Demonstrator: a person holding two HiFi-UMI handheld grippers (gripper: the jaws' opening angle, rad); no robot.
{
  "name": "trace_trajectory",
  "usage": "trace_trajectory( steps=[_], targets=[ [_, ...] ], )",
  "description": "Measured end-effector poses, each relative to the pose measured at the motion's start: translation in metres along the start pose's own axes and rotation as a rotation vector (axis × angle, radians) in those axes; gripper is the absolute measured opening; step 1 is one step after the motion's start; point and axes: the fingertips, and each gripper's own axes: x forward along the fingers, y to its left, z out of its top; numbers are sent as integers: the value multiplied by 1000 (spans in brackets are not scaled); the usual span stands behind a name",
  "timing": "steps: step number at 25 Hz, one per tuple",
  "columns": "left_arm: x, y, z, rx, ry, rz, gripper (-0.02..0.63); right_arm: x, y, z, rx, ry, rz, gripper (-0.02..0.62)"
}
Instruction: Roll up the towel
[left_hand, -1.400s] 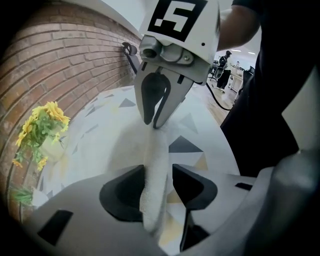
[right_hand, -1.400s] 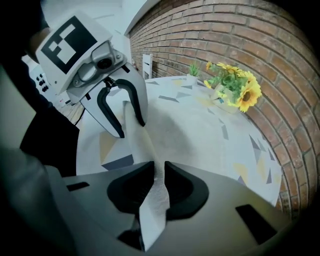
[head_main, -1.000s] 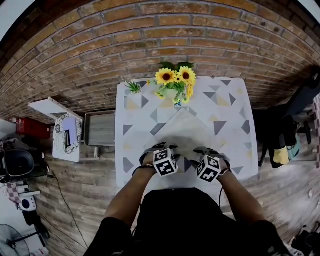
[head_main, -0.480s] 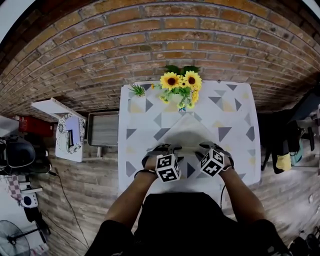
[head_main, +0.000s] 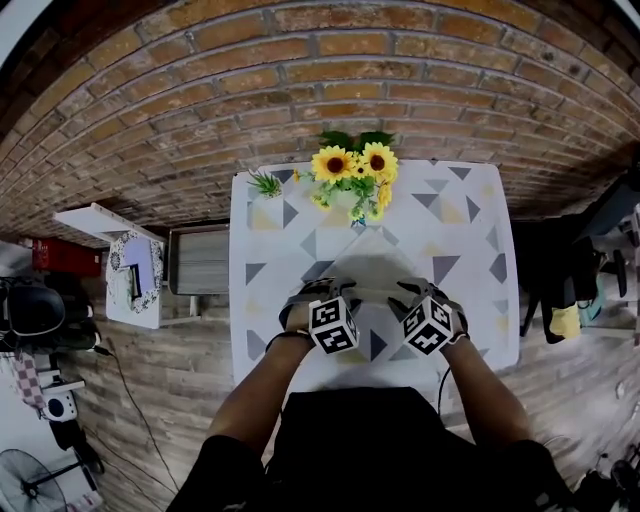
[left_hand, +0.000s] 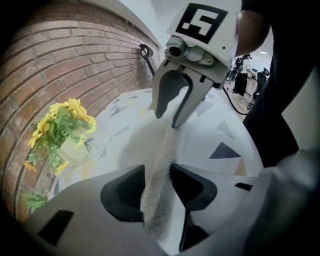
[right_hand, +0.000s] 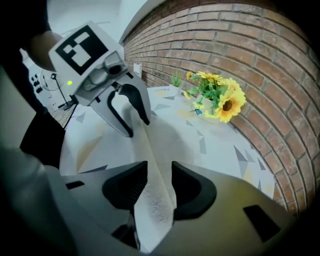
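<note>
A head view looks down on a table (head_main: 470, 225) that fills the middle of the frame. It is covered in a white cloth printed with grey and yellow triangles, and its far edge meets a brick wall (head_main: 320, 80) across the top. A white towel (head_main: 368, 268) lies at the table's centre, turned like a diamond with one corner pointing to the top of the frame.

Two forearms reach up from the bottom edge, each hand holding a gripper at the towel's near edge. The left gripper (left_hand: 158, 175), at lower centre-left in the head view, has its jaws pressed on the towel (in its own view the terry cloth fills the gap between the black pads). The right gripper (right_hand: 159, 172), at lower centre-right, has just been closing its jaws, and the towel is pinched between them.

Between the two grippers the held edge stands up as a ridge. It seems raised slightly off the table, though this is hard to judge. Sunflowers (head_main: 355, 168) stand at the table's top centre, and a small green plant (head_main: 266, 181) at its upper left corner.
</note>
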Motion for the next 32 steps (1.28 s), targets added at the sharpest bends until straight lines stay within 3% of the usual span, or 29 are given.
trace_trajectory(
  steps=[3, 6, 12, 19, 24, 29, 32],
  targets=[
    [-1, 13, 4, -23, -18, 16, 183, 0, 15, 2, -76, 9, 47, 203],
    [-2, 29, 8, -44, -34, 44, 183, 10, 14, -5, -120, 67, 37, 210],
    [-8, 56, 13, -58, -55, 111, 179, 22, -17, -8, -60, 98, 4, 173],
    [-12, 47, 16, 4, -61, 84, 178, 25, -48, 3, 54, 65, 24, 160],
    [4, 56, 8, 13, -15, 105, 178, 26, -67, 9, 47, 66, -19, 161],
    [18, 71, 7, 11, 7, 120, 179, 21, -86, 18, 54, 31, -116, 152],
    [24, 77, 8, -6, 16, 100, 179, 17, -74, 27, 27, -33, -72, 157]
  ],
)
